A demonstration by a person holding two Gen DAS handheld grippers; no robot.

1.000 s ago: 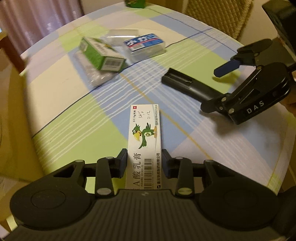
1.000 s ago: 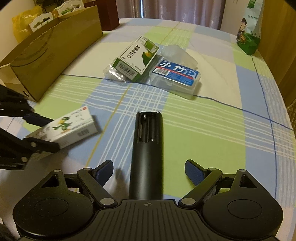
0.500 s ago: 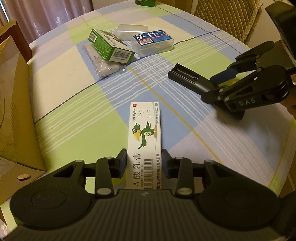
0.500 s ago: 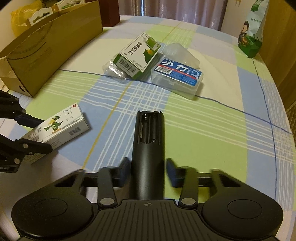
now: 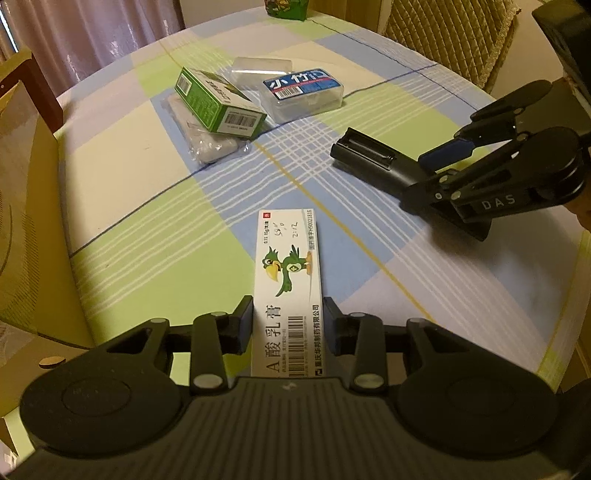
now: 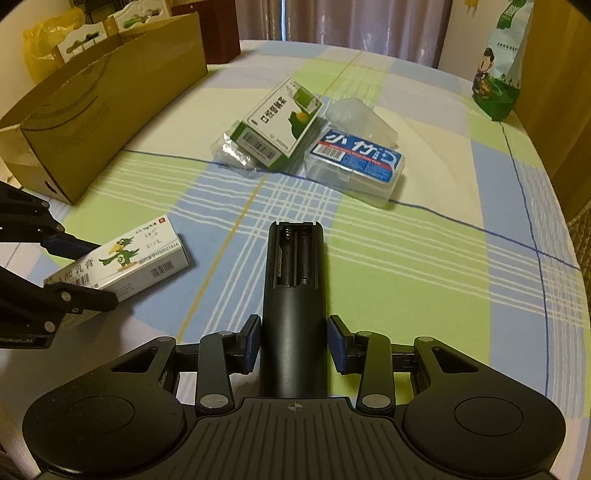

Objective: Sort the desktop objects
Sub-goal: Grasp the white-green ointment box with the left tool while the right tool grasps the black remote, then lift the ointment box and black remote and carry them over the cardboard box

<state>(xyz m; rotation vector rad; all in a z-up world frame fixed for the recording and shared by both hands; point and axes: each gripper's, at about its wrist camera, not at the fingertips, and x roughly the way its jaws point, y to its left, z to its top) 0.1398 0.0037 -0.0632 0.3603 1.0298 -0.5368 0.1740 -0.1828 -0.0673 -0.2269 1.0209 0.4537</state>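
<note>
Ointment box (image 5: 288, 291) sits clamped in the left claw (image 5: 287, 326), while the right claw (image 6: 294, 343) pinches the black remote (image 6: 294, 295).

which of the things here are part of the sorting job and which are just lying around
In the job:
- white ointment box, in the left gripper
- black remote with open battery bay, in the right gripper
- green medicine box
- clear plastic case with blue label
- cardboard box, likely the bin

Lying about:
- green snack bag
- wicker chair
</note>
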